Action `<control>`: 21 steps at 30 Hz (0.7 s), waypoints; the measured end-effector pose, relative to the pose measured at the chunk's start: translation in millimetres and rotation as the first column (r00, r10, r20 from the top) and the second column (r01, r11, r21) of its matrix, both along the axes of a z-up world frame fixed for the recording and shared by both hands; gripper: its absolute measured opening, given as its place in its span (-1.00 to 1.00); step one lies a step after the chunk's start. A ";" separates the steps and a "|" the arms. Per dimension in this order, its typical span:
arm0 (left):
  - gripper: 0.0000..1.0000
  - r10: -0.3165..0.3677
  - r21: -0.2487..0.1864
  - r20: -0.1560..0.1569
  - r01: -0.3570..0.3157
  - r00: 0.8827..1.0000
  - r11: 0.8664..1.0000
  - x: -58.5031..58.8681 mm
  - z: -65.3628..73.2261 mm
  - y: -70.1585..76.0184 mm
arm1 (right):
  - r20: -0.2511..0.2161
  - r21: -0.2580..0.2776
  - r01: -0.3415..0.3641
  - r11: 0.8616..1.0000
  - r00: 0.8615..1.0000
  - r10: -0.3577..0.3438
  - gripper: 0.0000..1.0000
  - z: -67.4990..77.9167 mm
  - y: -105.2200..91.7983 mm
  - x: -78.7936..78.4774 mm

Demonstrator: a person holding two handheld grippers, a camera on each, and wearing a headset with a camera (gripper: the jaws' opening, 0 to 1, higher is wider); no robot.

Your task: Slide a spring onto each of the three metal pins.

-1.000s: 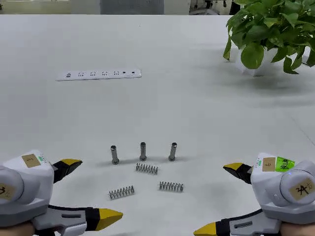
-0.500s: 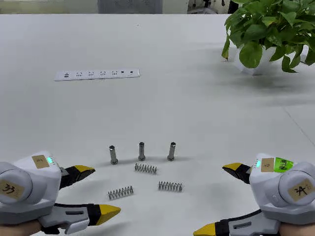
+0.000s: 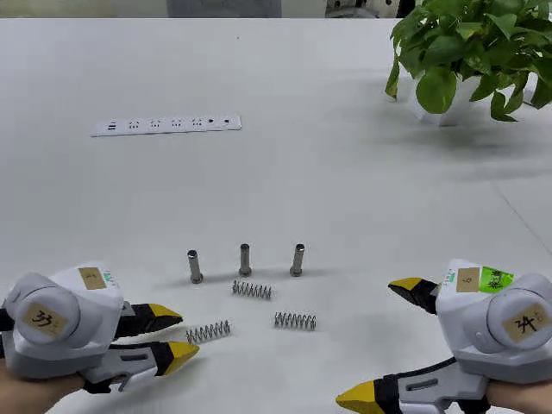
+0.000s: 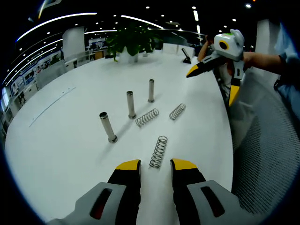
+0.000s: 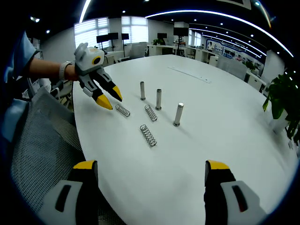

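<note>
Narrow, empty gap at left gripper (image 4: pixel 154 166), tips just short of near spring (image 4: pixel 159 151), person-side and left of middle pin (image 3: pixel 245 260) | wide, empty spread at right gripper (image 5: pixel 150 171), well right of middle pin | second spring (image 3: pixel 252 290) flat just person-side of it, third spring (image 3: pixel 295 321) further right | left pin (image 3: pixel 194 266), right pin (image 3: pixel 297 259) upright either side, all bare.

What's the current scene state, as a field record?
pins: left pin, middle pin, right pin; upright in a row, all bare
springs: left spring, middle spring, right spring; lying loose on the table
left tongs: open, narrow gap, tips by left spring's end
right tongs: wide open, holding nothing
background: power strip, potted plant
</note>
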State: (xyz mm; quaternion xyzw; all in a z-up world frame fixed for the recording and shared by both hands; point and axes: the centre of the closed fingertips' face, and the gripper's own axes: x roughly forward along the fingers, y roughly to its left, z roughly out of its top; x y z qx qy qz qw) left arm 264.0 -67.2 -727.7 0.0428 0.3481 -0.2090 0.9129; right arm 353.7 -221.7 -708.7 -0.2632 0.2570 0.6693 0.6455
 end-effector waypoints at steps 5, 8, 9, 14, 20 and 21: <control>-0.60 -0.017 0.004 -0.016 0.017 1.000 1.000 1.7 -4.4 2.4 | 0.000 0.000 0.006 1.000 1.000 -0.006 0.91 0.0 -0.8 0.2; -0.59 -0.022 0.015 -0.025 0.022 0.999 1.000 3.2 -7.6 5.0 | -0.001 0.000 0.011 1.000 1.000 -0.011 0.91 -0.1 -1.7 0.0; -0.59 -0.023 0.017 -0.027 0.024 0.999 1.000 3.5 -7.8 4.5 | -0.003 -0.001 0.012 1.000 1.000 -0.012 0.91 -0.4 -2.1 -0.1; -0.64 -0.046 0.031 -0.041 0.047 0.998 0.998 4.3 -10.4 1.3 | -0.007 -0.003 0.014 1.000 1.000 -0.014 0.91 -1.7 -3.0 -0.6; -0.68 -0.076 0.065 -0.047 0.079 0.996 0.995 5.7 -15.4 -0.6 | -0.010 0.002 0.015 1.000 1.000 -0.015 0.91 -0.4 -1.7 -1.6; -0.66 -0.066 0.061 -0.055 0.069 0.996 0.996 5.6 -15.5 0.3 | -0.009 0.002 0.014 1.000 1.000 -0.014 0.91 -0.4 -1.7 -1.2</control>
